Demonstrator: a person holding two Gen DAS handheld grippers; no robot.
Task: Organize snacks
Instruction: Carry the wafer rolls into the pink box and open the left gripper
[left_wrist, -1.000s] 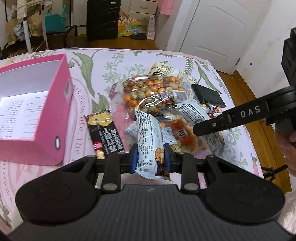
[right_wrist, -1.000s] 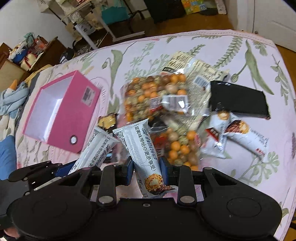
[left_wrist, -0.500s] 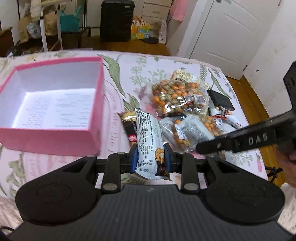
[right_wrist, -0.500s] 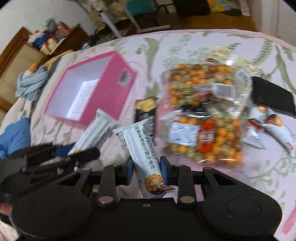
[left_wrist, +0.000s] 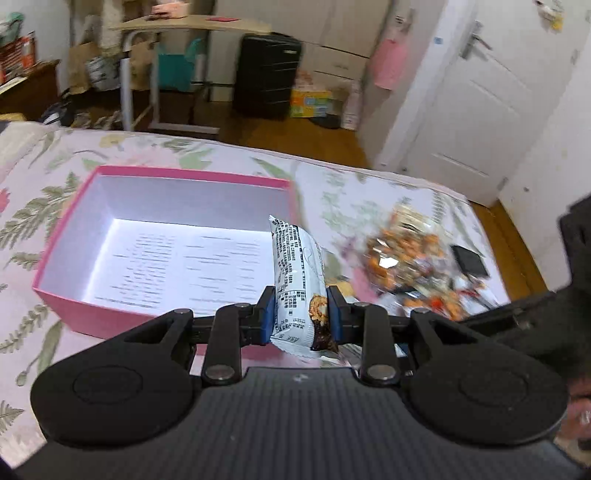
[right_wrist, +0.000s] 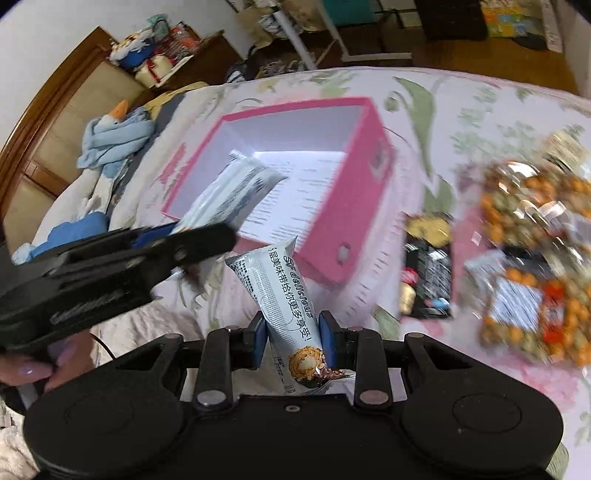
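Left wrist view: the left gripper (left_wrist: 300, 314) is seen clenched on a white snack packet (left_wrist: 297, 280), the blue pads pressed against both sides of its lower part; the packet stands nearly upright with its top end raised in front of the near right corner of the pink box (left_wrist: 74, 229). The box is seen open, white inside, with printed text on its floor, resting on a floral bedspread (left_wrist: 44, 177). To the right of the box, a heap of snack bags (left_wrist: 410, 258) is seen lying on the bedspread, blurred; a black flat item (left_wrist: 470, 261) lies at its far right edge. Right wrist view: the right gripper (right_wrist: 291, 338) is seen clamped on a second white packet (right_wrist: 282, 291) printed with dark characters, tilted slightly left, its top end just short of the box's near wall (right_wrist: 340, 221). The left gripper's body (right_wrist: 110, 258) is seen at left, held by a hand (right_wrist: 33, 365), its packet (right_wrist: 229, 192) raised over the box opening. A dark wrapped bar (right_wrist: 428, 273) lies on the bedspread right of the box, and beyond it blurred bags, probably coated nuts (right_wrist: 535, 236).
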